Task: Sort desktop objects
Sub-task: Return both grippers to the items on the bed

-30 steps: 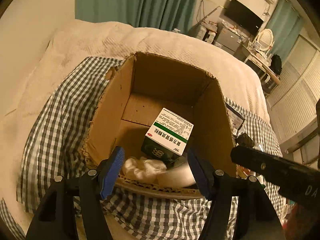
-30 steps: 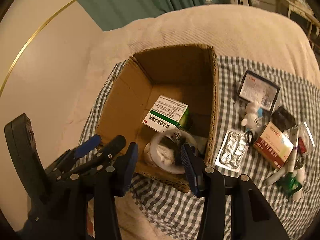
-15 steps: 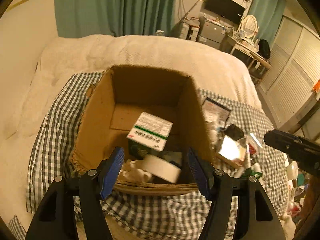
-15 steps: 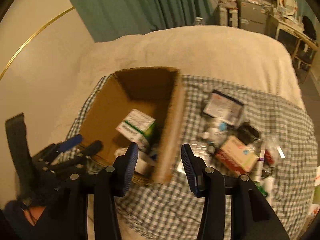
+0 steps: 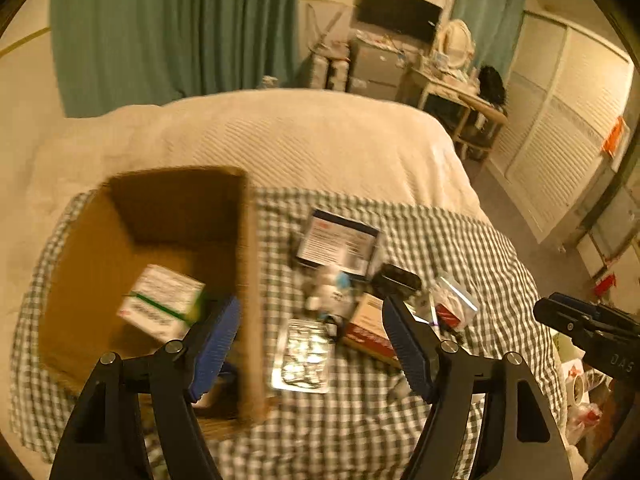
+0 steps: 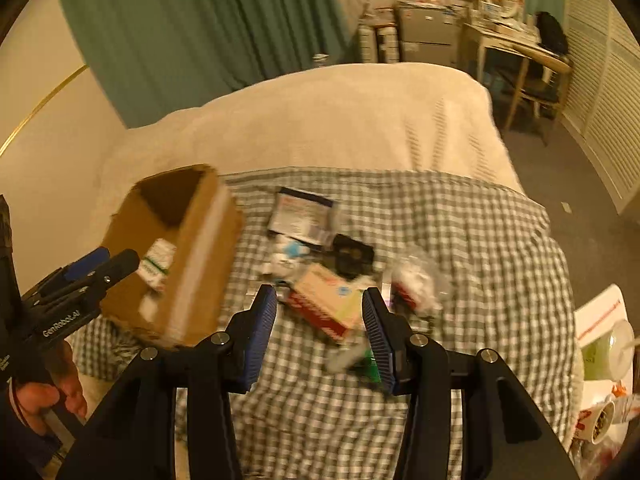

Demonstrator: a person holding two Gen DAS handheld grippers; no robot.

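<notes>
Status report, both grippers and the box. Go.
Left gripper empty, jaws opening. Right gripper open, empty, over the loose pile. Cardboard box holds the green-and-white carton; blister pack and red box outside. Nothing blocking.

Cream textured bedspread point(image 5: 304, 140): teal pleated curtain point(image 5: 172, 36) behind it; black flat television point(image 5: 398, 12) and wooden dressing table point(image 5: 460, 96) beyond its far corner.
</notes>
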